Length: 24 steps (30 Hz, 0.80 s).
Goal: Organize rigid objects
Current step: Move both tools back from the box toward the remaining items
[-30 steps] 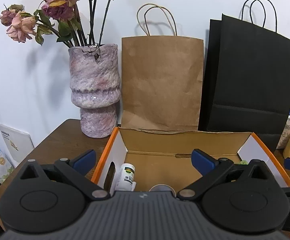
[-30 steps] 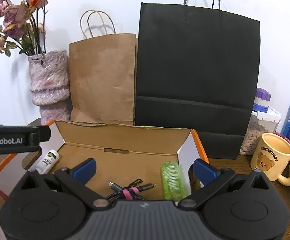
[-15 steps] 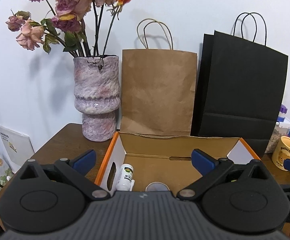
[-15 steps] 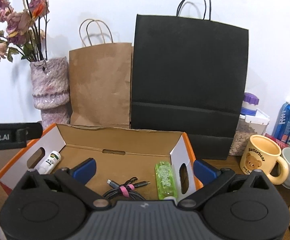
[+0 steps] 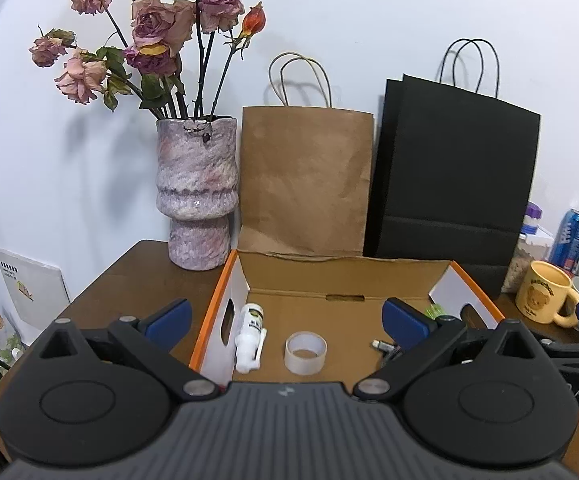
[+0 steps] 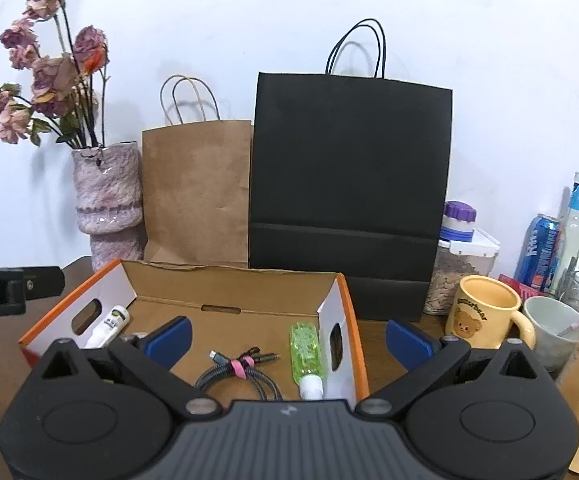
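Left gripper (image 5: 285, 314): jaws wide apart, nothing between them; lower centre of the left wrist view, above the open box.
Right gripper (image 6: 287, 334): jaws wide apart, empty; lower centre of the right wrist view.

Cardboard box (image 5: 341, 270), orange-edged, flaps open, centre of frame on the wooden table (image 5: 129, 280).
- White bottle (image 5: 250, 338): lying along the left wall; long axis runs near-to-far, broad end far, dispenser end toward the camera.
- Tape roll (image 5: 305, 353): centre floor, resting on its edge ring, hole upward.
- Bundled cable (image 6: 241, 372): front centre, pink tie, plugs pointing right.
- Green bottle (image 6: 307, 354): lying against the right wall; long axis near-to-far, white cap toward the camera.

Surroundings: flower vase (image 5: 197, 192) upper left, brown paper bag (image 5: 305, 180), black paper bag (image 5: 449, 180), bear mug (image 6: 485, 312) at right.

Risks, judged: a descending finger could catch the box wall or flap and shift the box; lying bottles may roll if nudged sideways; a wide swing right could strike the mug.
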{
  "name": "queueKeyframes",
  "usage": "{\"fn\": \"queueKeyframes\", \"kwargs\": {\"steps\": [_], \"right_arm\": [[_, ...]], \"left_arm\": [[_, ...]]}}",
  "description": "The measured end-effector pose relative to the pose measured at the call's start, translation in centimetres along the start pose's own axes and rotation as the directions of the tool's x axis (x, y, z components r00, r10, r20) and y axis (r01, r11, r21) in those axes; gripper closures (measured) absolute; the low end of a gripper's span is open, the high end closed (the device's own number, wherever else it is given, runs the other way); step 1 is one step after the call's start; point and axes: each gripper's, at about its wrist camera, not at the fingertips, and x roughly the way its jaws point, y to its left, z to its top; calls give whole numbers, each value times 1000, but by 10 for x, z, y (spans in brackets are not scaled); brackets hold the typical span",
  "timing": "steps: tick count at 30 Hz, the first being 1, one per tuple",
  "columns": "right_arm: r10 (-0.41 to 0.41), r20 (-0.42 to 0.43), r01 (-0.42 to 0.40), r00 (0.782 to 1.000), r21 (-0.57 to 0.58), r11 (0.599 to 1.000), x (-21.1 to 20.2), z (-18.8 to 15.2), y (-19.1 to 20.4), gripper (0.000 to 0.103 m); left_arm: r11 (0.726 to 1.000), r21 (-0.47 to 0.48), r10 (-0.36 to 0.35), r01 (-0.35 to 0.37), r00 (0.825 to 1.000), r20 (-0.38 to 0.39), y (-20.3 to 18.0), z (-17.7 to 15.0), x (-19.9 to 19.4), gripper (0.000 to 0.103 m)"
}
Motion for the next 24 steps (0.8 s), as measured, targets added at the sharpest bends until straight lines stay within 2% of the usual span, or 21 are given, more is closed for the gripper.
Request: {"fn": "queueKeyframes", "kwargs": {"steps": [13, 24], "right_arm": [[16, 1, -16, 1000, -28, 999, -62, -34, -8, 0], [11, -46, -13, 999, -44, 999, -101, -74, -17, 0]], "left_arm": [[1000, 24, -13, 14, 1000, -28, -3, -31, -43, 0], [996, 81, -28, 35, 995, -96, -17, -71, -74, 0]]}}
